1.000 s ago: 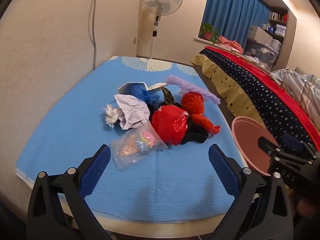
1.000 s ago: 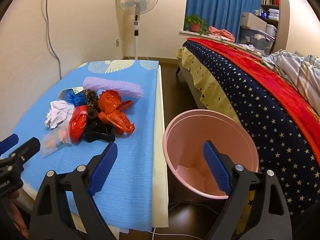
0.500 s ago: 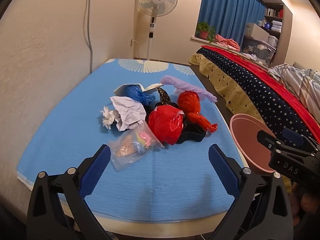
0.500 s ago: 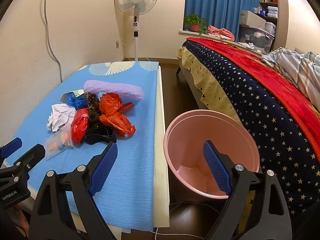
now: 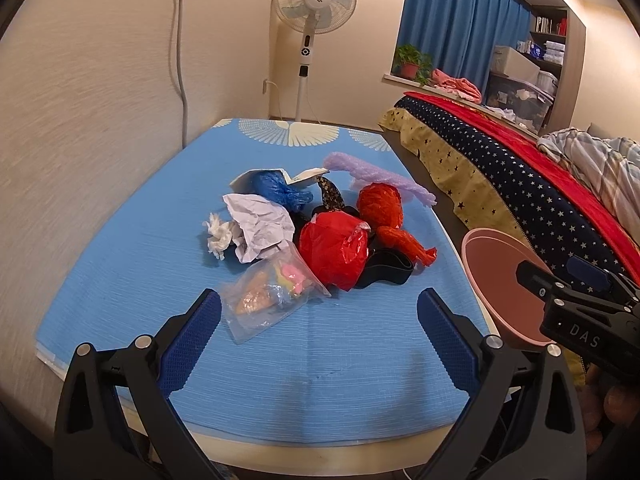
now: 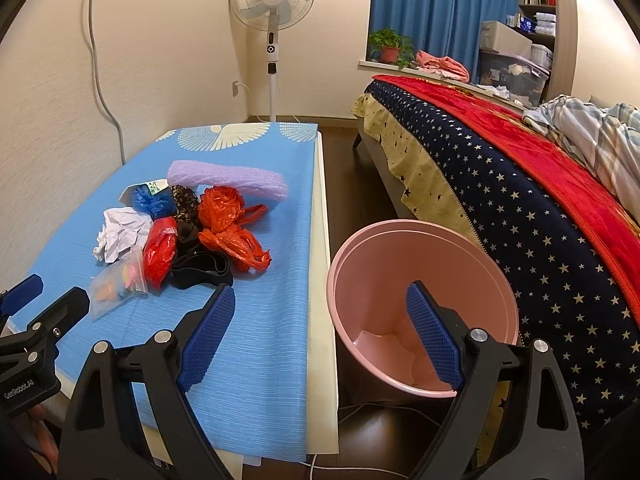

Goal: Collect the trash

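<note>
Jaws wide apart, nothing gripped, on left gripper point(image 5: 318, 322) and right gripper point(image 6: 320, 326). Trash pile point(image 5: 320, 232) mid worktop point(image 5: 312, 368), beyond left gripper. Pink bin point(image 6: 420, 272) on floor right of worktop, beside bed point(image 6: 520, 200).

Cream walls point(image 5: 100, 80), dark wood floor point(image 6: 352, 184), white standing fan point(image 6: 272, 4) in corner, blue curtains point(image 6: 436, 8), potted plant point(image 6: 390, 46) on sill, bed point(image 6: 500, 184) with star-print and red covers, shelves point(image 6: 538, 12) behind.
</note>
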### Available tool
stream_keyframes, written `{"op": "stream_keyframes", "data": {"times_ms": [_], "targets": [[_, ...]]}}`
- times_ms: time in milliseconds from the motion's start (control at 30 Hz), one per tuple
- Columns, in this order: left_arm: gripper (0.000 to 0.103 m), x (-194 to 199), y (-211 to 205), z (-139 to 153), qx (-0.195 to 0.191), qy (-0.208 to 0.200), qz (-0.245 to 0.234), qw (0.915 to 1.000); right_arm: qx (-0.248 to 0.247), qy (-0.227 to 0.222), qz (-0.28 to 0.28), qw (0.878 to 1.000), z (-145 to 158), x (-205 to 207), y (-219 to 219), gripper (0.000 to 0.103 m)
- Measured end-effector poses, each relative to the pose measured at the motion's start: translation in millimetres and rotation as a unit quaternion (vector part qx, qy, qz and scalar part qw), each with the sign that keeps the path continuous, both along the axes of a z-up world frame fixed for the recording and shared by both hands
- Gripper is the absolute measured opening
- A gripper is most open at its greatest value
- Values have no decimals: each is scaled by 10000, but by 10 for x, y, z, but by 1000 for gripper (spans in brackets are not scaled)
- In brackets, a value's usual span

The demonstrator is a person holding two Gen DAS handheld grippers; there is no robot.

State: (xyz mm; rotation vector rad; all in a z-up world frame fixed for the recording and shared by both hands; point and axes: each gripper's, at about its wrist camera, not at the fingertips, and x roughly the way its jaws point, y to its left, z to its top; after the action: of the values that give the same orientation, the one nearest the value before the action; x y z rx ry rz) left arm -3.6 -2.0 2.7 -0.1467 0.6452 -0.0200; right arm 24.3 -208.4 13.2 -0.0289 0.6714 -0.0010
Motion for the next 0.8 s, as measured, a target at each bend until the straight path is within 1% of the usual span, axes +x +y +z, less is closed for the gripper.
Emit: {"op": "stream_keyframes", "data": {"times_ms": [633, 800], "targets": [[95, -2, -5, 0, 13, -1, -2, 10000, 0, -1, 1, 10000, -2, -3, -5, 86], [90, -5, 9, 22, 70, -39, 83, 9999, 69, 8, -7, 10000, 4, -13, -32, 85]]}}
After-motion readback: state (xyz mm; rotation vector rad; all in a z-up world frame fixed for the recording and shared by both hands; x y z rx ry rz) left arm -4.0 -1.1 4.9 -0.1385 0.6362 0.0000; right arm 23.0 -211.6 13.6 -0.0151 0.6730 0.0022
